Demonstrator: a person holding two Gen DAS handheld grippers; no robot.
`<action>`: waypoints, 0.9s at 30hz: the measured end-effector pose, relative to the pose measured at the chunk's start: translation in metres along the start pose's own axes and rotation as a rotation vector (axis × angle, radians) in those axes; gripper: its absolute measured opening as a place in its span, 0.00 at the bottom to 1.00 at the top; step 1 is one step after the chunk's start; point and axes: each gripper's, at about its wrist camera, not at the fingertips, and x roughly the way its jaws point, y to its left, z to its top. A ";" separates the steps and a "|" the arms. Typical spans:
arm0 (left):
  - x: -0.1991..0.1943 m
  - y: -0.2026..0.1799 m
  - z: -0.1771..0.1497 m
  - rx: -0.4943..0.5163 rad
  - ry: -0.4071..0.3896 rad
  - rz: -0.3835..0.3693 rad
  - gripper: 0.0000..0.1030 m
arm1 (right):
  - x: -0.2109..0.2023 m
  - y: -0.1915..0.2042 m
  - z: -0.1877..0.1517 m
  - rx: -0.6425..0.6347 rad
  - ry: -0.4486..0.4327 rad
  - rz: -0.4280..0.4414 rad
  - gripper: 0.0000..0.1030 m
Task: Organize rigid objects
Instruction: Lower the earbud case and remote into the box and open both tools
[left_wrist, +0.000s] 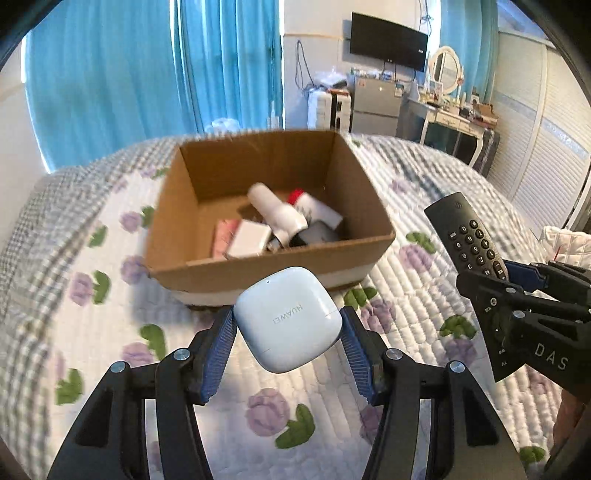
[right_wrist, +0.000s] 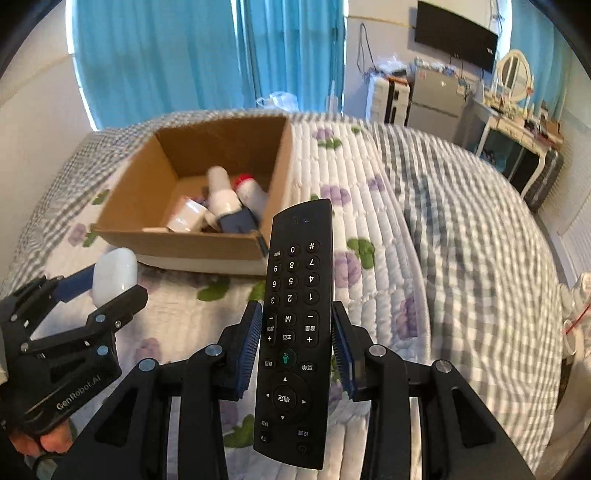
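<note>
Cardboard box (left_wrist: 207, 192), ahead of both grippers, already holds several items. Left gripper (left_wrist: 288, 325) pinches the white earbud case (left_wrist: 288, 317); right gripper (right_wrist: 297, 328) pinches the remote (right_wrist: 295, 332); both await placing.

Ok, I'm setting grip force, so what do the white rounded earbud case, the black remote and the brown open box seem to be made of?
The white rounded earbud case looks like smooth glossy hard plastic, given its soft sheen. The black remote seems matte plastic, probably with rubbery keys. The brown open box looks like cardboard: dull, with thin raw edges.
</note>
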 end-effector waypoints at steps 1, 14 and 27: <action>-0.006 0.001 0.005 0.001 -0.012 0.005 0.56 | -0.008 0.003 0.003 -0.007 -0.014 0.000 0.36; -0.043 0.038 0.050 -0.012 -0.087 0.034 0.56 | -0.056 0.041 0.073 -0.098 -0.142 0.052 0.36; 0.066 0.055 0.109 0.025 -0.038 0.090 0.57 | 0.030 0.054 0.143 -0.133 -0.134 0.104 0.36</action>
